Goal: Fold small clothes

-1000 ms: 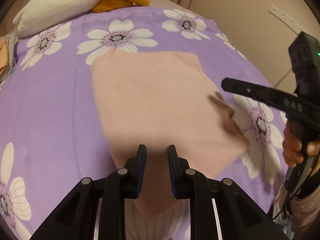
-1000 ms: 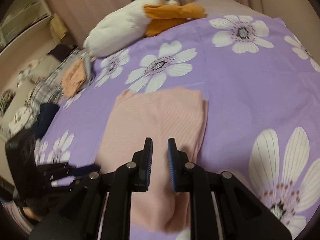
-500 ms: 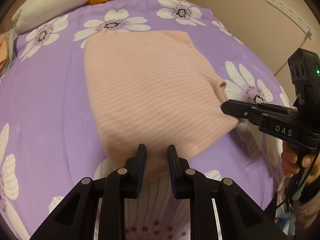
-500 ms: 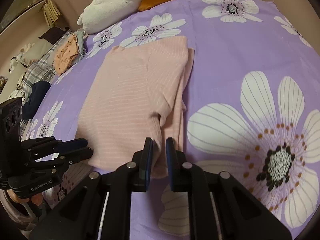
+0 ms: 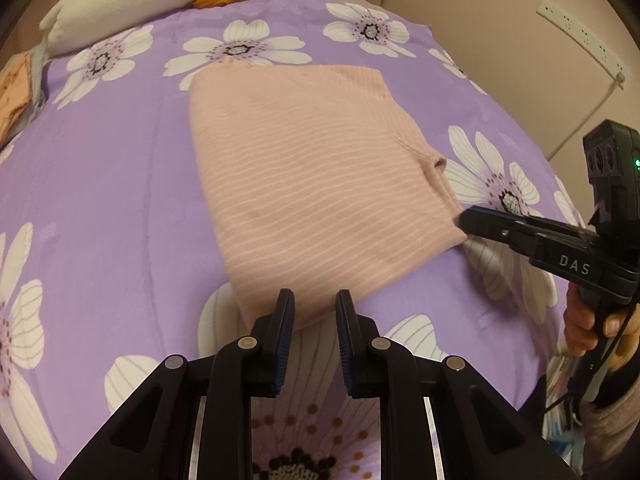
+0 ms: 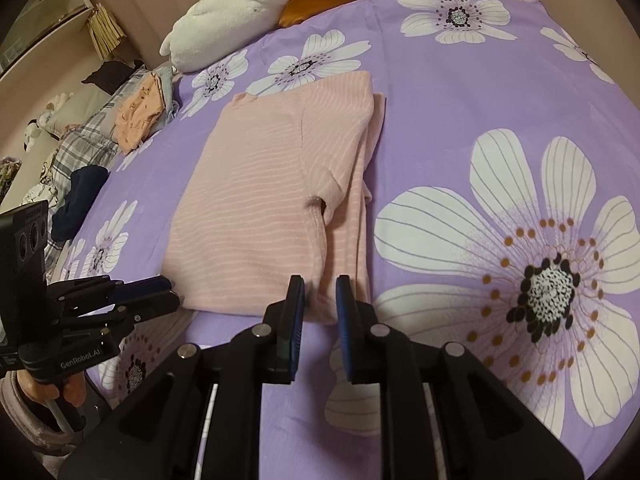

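Only a folded pink top (image 6: 272, 208) — flat on the floral bedspread (image 6: 460, 92).

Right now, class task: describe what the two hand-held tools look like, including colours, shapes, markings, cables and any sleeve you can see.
Both are black, with two flat fingers lined by ribbed blue pads. The right tool bears white "DAS" lettering, a boxy camera block with round lenses and a green light, and a thin black cable below its handle. The left tool reads "GenRobot.AI" and has a similar block. A fuzzy pinkish sleeve shows at the left hand.
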`<state>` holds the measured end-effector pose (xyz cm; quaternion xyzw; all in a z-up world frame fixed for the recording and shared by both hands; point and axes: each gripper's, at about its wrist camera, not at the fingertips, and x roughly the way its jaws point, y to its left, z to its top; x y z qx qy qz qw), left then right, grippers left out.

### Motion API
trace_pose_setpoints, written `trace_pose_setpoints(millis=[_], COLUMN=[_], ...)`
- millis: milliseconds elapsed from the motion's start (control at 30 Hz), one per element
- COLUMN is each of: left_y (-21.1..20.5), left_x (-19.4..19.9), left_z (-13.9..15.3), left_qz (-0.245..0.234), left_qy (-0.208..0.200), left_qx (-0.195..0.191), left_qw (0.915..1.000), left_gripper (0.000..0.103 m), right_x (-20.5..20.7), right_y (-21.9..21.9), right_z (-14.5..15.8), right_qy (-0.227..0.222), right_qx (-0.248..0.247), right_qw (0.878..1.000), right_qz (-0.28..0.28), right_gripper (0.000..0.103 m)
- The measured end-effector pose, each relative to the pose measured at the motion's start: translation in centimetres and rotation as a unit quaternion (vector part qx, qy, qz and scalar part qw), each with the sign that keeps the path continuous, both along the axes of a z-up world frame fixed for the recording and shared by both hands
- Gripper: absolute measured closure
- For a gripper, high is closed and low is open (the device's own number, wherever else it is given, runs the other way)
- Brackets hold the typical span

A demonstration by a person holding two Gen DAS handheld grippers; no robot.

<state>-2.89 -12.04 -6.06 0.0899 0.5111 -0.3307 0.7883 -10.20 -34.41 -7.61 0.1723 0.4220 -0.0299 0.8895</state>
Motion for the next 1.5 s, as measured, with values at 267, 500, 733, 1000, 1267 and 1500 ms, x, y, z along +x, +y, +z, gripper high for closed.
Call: trace_pose_setpoints(millis=[267,500,733,1000,1267,1500], left_y=[2.4,3.5,3.5,3.0,2.2,1.7], left_x=[0.8,2.3,4.0,6.3,8.4,9.9], left_z=[0.4,0.4,-0.2,-1.5,-2.4,-3.0], left_qz=[0.045,0.075,0.089,0.096,0.104,0.109], left_qy=[0.007,0.026,0.068,0.128,0.147,0.153], left_qx=[-0.011,-0.037,-0.073,-0.128,-0.141,-0.147], left_qw=[0.9989,0.9962,0.9910,0.9788,0.9735,0.9710], left_gripper=[0.061,0.056,0.044,0.044,0.044,0.044], right_x=[-1.5,-1.3,-0.2,1.8,3.9,5.9], right_y=[-0.8,-1.6,-2.7,-4.1,-5.5,-6.2], right_z=[1.0,0.9,0.3,-0.6,-0.9,-1.3], right_qy=[-0.010,-0.019,-0.019,-0.012,-0.016,-0.011], right_qx=[0.015,0.063,0.118,0.153,0.178,0.179], right_qw=[1.000,0.997,0.992,0.987,0.983,0.983], right_qz=[-0.017,-0.030,-0.032,-0.037,-0.038,-0.033], right_gripper=[0.066,0.049,0.038,0.036,0.034,0.033])
